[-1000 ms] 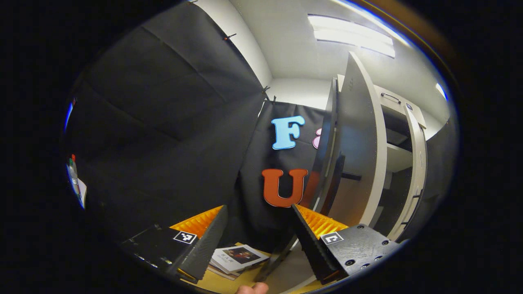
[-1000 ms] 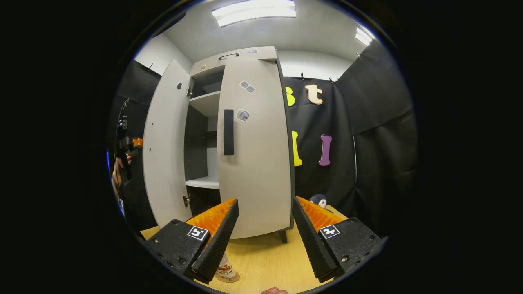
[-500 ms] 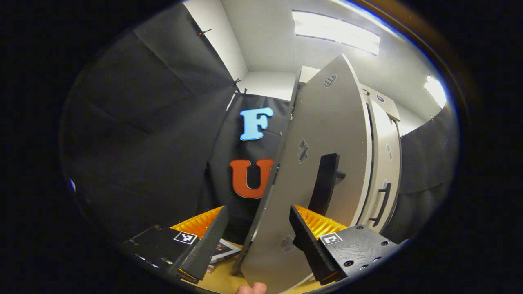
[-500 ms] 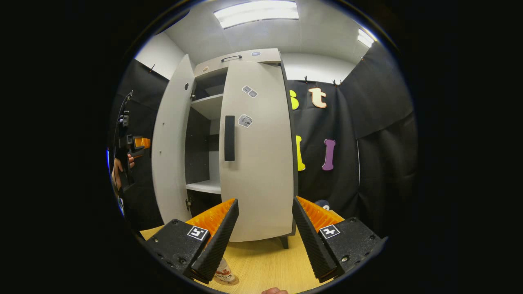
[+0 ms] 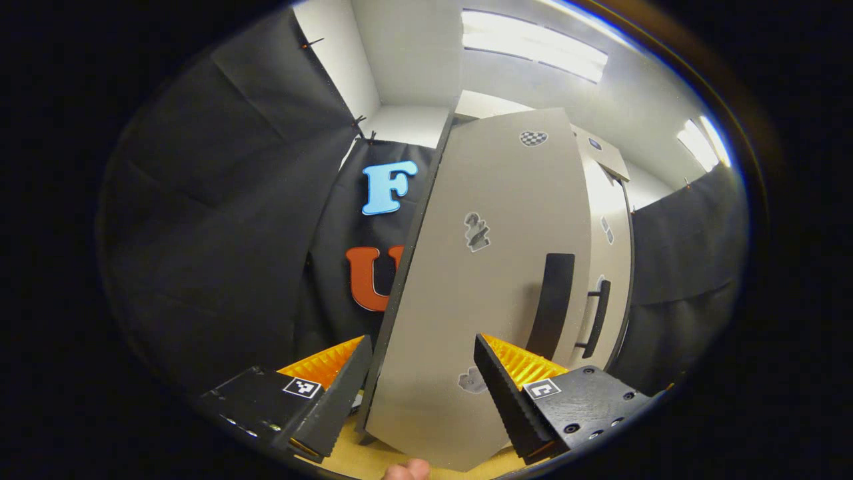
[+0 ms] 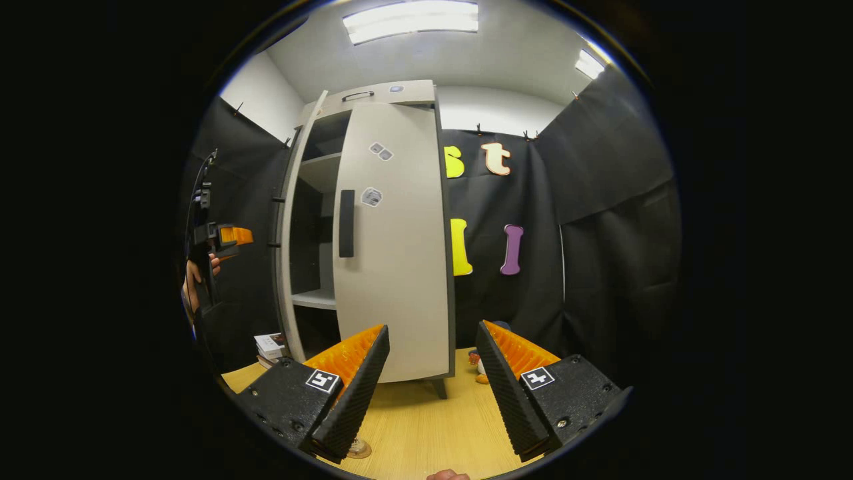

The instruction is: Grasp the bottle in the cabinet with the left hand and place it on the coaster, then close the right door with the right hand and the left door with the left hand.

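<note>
The grey cabinet's left door (image 5: 493,287) looms in the left gripper view, its black handle (image 5: 556,303) just ahead. My left gripper (image 5: 420,393) is open, and the door's lower edge stands between its fingers. Behind it, the right door (image 5: 610,267) lies flat against the cabinet. In the right gripper view the left door (image 6: 288,233) shows edge-on, partly ajar, beside the right door (image 6: 393,247). My right gripper (image 6: 430,393) is open and holds nothing. The bottle's base on the coaster (image 6: 360,447) peeks out under its left finger. A hand holds the left gripper (image 6: 241,237) beside the left door.
A stack of books (image 6: 270,345) lies on the wooden table (image 6: 426,427) left of the cabinet. A small toy (image 6: 476,363) sits by the cabinet's right foot. Black cloth walls close in on both sides.
The left door has swung further toward the cabinet, hiding the shelves from the left gripper view. The left gripper has followed it round. The right gripper's view has shifted slightly.
</note>
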### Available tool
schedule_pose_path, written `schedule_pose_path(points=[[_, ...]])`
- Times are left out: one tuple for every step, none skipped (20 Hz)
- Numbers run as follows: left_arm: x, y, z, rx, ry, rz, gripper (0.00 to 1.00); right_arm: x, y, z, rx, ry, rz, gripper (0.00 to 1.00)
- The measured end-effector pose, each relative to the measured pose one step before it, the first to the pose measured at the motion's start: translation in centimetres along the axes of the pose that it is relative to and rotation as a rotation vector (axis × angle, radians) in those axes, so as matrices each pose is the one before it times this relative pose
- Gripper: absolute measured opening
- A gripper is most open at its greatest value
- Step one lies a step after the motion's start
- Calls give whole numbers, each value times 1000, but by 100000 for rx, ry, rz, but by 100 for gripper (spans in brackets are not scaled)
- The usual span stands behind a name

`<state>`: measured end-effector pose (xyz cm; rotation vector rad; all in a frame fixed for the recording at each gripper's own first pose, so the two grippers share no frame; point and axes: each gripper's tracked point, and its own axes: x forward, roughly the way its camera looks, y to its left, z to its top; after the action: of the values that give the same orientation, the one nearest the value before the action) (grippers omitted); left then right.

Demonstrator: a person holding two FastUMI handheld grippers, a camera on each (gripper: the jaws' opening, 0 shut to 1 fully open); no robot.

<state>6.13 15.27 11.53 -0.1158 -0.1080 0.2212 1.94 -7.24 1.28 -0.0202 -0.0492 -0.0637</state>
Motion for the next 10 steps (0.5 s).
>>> schedule_pose_path(points=[[-388,-158,-4,1716,22,-1249,99,22,37,26,191,-41,13,81],[-258,-369,-159,964,54,-1324,99,29,30,-23,145,-244,119,81],[-433,-539,-328,470,81,-1217,99,-9,134,-22,-60,7,479,81],[-710,-533,-459,95,-303,-749,99,83,-61,-76,-537,227,365,81],[-564,-394,-535,-348,284,-392,99,-65,-23,122,-485,38,443,81],[-750,-767,-827,-271,826,-999,99,-16,110,2,-364,37,781,81],[-647,-711,-743,-285,1099,-832,99,14,66,34,-156,177,604,81],[-774,-677,-809,19,1433,-942,99,144,97,-17,85,168,546,81],[-672,-520,-811,501,1405,-1052,99,33,135,-36,467,168,450,81],[-518,-312,-749,581,872,-132,99,20,189,-62,792,302,437,81]])
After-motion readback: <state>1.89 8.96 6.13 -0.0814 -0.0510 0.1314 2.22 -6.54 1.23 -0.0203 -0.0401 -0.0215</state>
